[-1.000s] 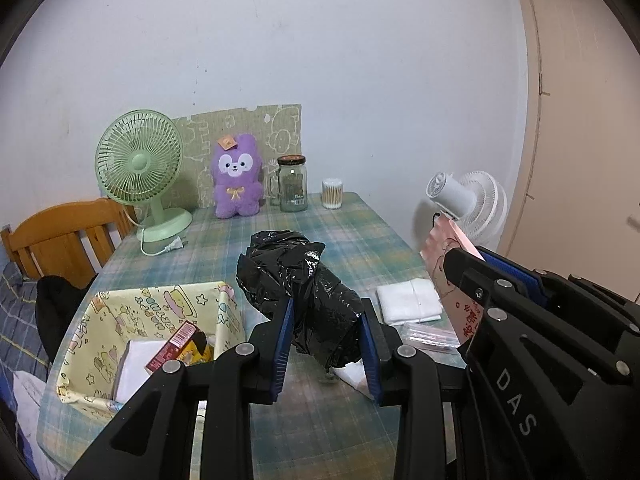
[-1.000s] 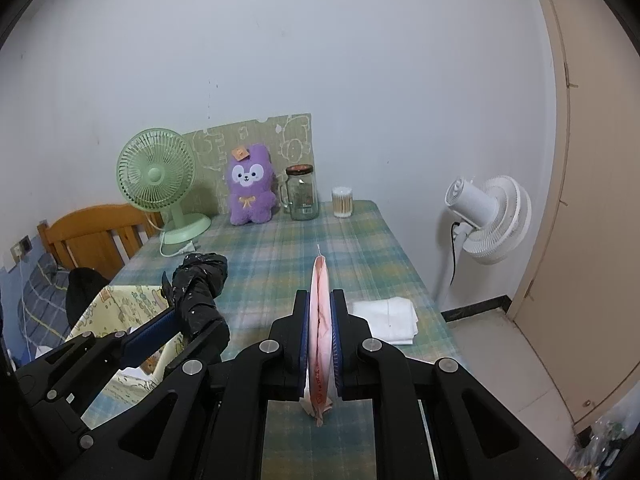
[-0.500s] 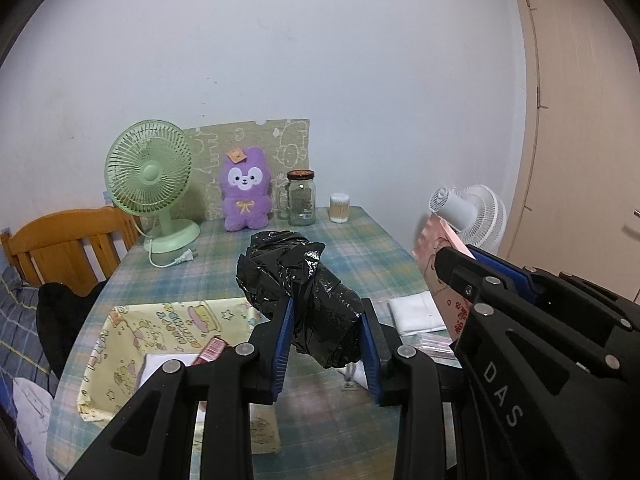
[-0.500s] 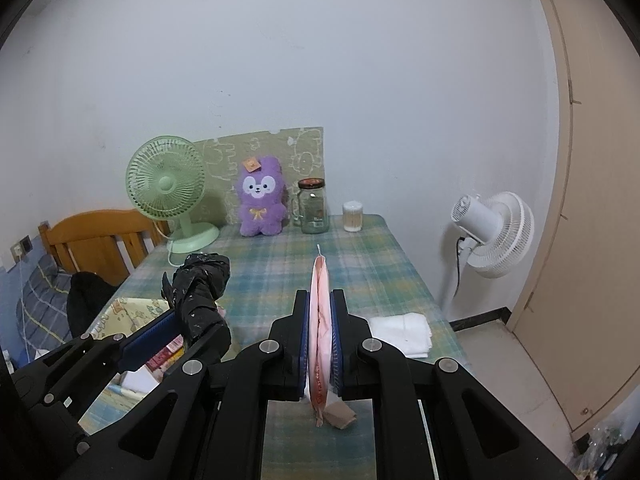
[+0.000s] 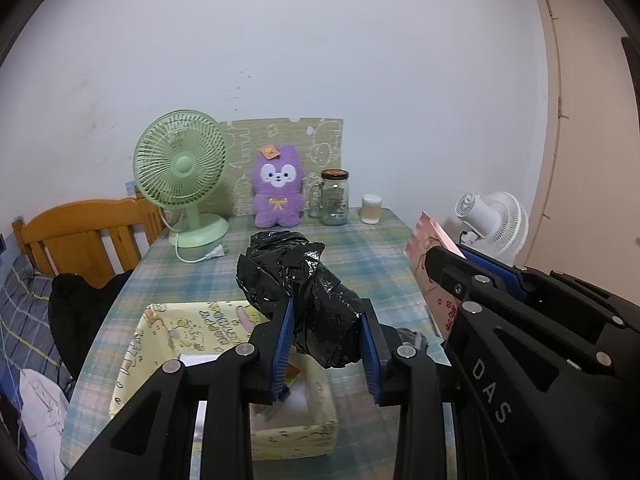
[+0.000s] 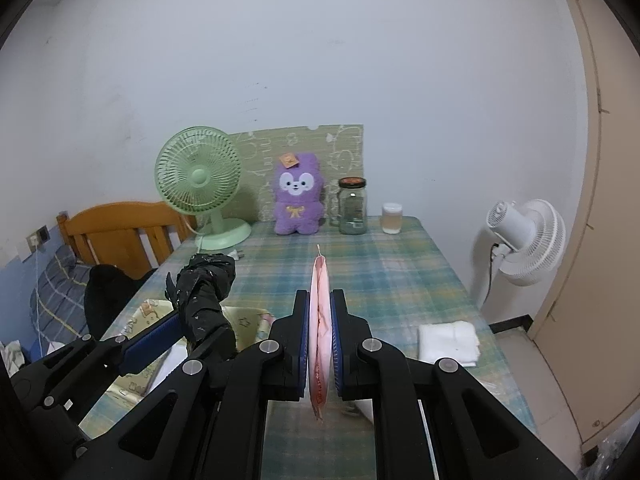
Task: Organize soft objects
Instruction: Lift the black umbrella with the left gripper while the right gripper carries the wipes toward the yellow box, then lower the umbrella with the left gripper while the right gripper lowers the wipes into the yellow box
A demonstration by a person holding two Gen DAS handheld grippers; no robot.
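Observation:
My left gripper point(image 5: 326, 336) is shut on a crumpled black plastic bag point(image 5: 298, 288), held in the air above the near end of the table. Below it sits a yellow cartoon-print fabric box point(image 5: 172, 334) with small packets inside. My right gripper point(image 6: 320, 332) is shut on a thin pink flat pouch point(image 6: 320, 300), held edge-on and upright. In the right wrist view the black bag point(image 6: 204, 300) and left gripper show at lower left. A folded white cloth point(image 6: 448, 342) lies on the table at right.
At the far end of the plaid-covered table point(image 6: 376, 272) stand a green fan point(image 6: 200, 184), a purple plush toy point(image 6: 298, 200), a glass jar point(image 6: 353, 206) and a small cotton-swab tub point(image 6: 391, 218). A wooden chair point(image 6: 120, 232) is left, a white fan point(image 6: 524, 236) right.
Both grippers have pulled back from the table's far end, keeping their loads. The fabric box now lies under the left gripper and more of the door and floor shows.

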